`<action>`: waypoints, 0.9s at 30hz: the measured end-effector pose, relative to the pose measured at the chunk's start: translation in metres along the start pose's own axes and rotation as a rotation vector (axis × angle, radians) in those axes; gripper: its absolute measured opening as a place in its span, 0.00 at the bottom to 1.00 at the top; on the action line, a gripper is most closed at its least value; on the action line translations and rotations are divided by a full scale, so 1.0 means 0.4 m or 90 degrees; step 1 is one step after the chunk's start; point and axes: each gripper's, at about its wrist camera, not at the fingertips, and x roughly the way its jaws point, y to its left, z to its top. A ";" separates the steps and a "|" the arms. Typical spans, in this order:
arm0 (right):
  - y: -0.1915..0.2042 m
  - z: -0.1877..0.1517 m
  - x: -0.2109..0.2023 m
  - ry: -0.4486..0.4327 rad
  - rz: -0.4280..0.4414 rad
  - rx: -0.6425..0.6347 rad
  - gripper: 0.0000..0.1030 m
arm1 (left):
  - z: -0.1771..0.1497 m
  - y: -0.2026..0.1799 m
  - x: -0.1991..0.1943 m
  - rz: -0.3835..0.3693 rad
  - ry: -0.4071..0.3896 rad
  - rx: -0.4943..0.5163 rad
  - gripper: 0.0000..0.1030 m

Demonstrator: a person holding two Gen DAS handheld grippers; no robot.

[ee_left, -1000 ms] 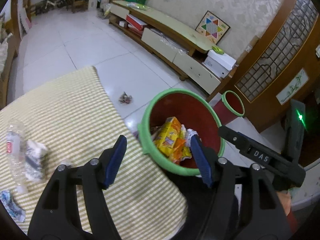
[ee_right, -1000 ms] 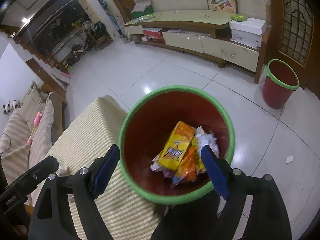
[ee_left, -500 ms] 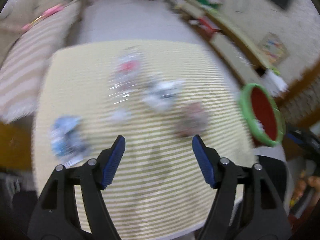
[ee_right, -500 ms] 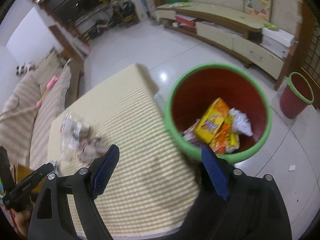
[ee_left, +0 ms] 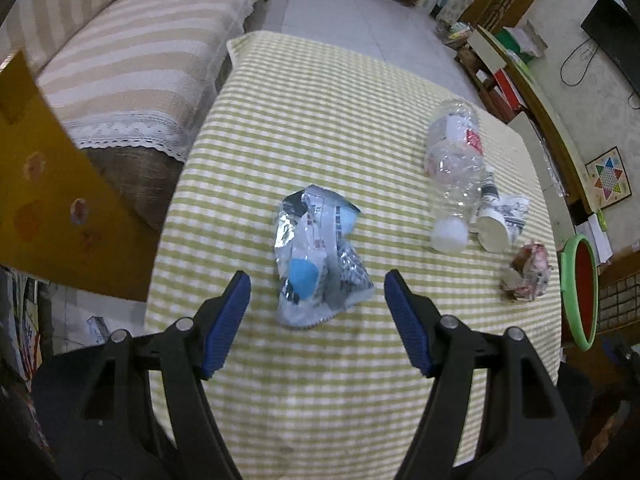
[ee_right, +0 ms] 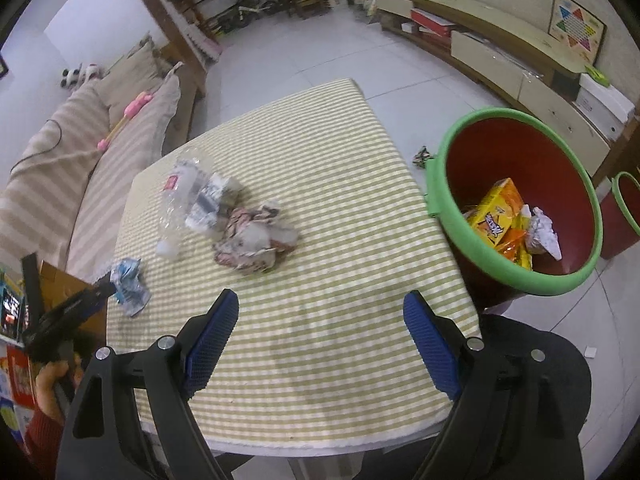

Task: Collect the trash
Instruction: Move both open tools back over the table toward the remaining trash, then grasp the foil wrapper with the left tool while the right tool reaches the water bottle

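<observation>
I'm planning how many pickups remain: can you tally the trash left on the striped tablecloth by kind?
Foil wrapper: 1
Clear plastic bottle: 1
Paper cup: 1
Crumpled paper wad: 1
Total: 4

Green-and-white checked tablecloth (ee_left: 320,128), silver-blue wrapper (ee_left: 316,256), red, green-rimmed bin (ee_right: 516,200).

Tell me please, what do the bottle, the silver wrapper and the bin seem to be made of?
Bottle: clear thin plastic, glossy; the checked cloth shows through it and it looks dented.
Wrapper: probably metallised foil film; silver, shiny, sharply creased.
Bin: likely moulded plastic, smooth; red wall, green rim.
</observation>
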 end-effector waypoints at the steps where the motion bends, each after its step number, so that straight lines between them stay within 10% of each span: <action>1: 0.005 -0.001 -0.002 0.000 -0.001 -0.002 0.80 | 0.003 0.000 0.015 0.000 0.005 0.001 0.65; 10: 0.041 -0.007 -0.003 0.008 -0.006 -0.026 0.81 | 0.029 0.009 0.099 0.012 0.039 0.004 0.30; 27: 0.085 -0.013 0.074 0.047 0.028 -0.039 0.81 | -0.117 -0.004 -0.030 -0.020 0.031 -0.007 0.29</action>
